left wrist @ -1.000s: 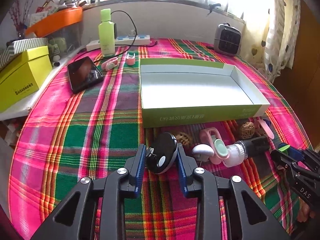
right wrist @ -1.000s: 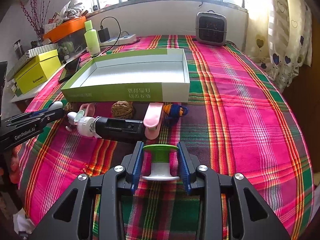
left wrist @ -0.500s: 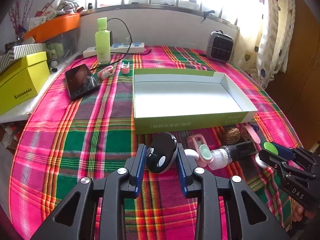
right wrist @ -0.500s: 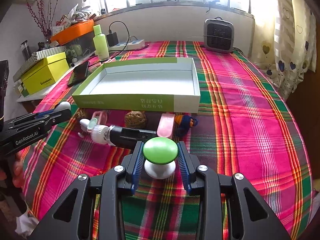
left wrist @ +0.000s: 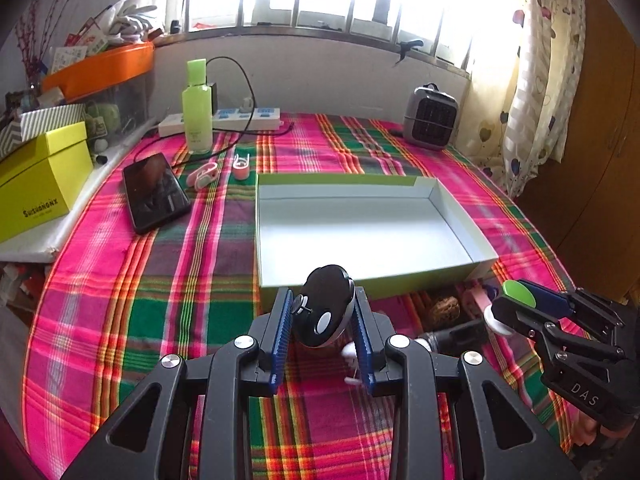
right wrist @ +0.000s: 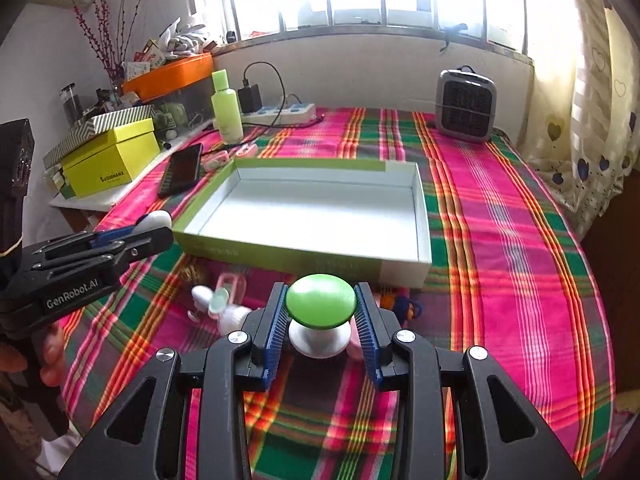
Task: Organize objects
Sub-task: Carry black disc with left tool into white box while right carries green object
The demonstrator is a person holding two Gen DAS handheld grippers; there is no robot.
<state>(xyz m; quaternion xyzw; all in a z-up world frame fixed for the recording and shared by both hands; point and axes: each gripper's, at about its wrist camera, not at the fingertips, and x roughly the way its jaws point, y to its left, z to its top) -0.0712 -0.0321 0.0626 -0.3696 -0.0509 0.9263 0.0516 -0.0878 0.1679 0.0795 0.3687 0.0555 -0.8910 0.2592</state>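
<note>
Left gripper (left wrist: 322,322) clenched on black round gadget (left wrist: 325,312) — glossy, white oval spot, silver rim — held above plaid worktop (left wrist: 168,280), just before green tray (left wrist: 460,216). Right gripper (right wrist: 321,322) grasping green-capped white knob (right wrist: 320,308) — dome top, squat white base — near tray's front wall.

The left gripper (left wrist: 323,322) points forward and down, its blue pads (left wrist: 281,330) clamped on a black disc (left wrist: 325,312) held clear of the tabletop. The right gripper (right wrist: 321,322) is tilted down the same way, its pads pressing a green knob (right wrist: 321,306) from both sides. Fingers of the left hand (right wrist: 50,360) show wrapped round the left gripper's handle
</note>
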